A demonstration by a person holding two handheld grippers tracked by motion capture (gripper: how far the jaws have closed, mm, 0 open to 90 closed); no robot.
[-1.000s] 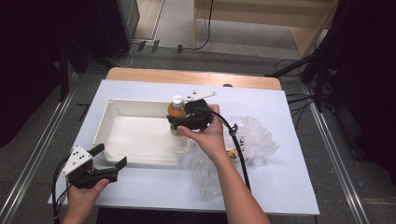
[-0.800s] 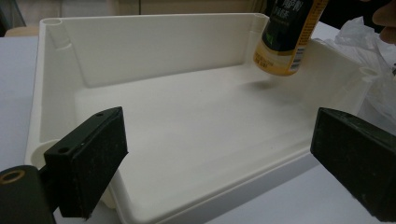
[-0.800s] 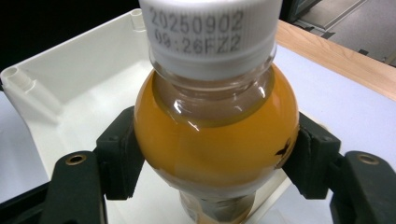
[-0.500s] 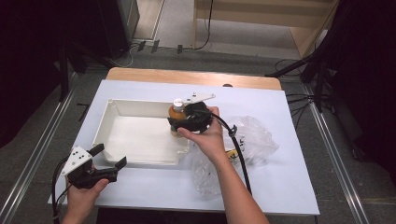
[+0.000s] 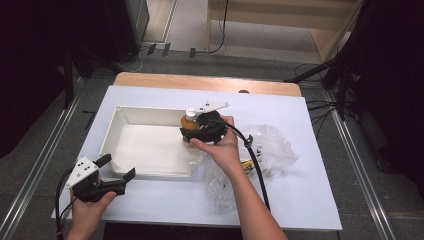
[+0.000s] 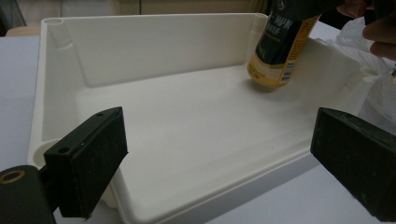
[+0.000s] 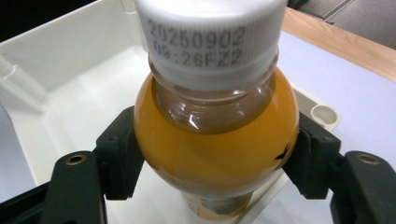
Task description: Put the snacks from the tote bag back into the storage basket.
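A bottle of orange drink (image 5: 189,120) with a white cap stands slightly tilted in the far right corner of the white tray (image 5: 150,110). My right gripper (image 5: 190,129) is shut on the bottle (image 7: 217,144) just below its neck, its pads (image 7: 120,154) pressing both sides. In the left gripper view the bottle (image 6: 275,51) shows a dark label, with its base down at the tray floor (image 6: 187,126). My left gripper (image 5: 119,166) is held open at the tray's near left corner, with nothing between its fingers (image 6: 88,158).
A crumpled clear plastic bag (image 5: 272,147) lies on the white table right of the tray, under the right forearm. A wooden strip (image 5: 210,82) runs along the table's far edge. Dark frames and cables surround the table.
The right gripper has sunk a little with the bottle into the tray's corner. The left gripper has stayed where it was.
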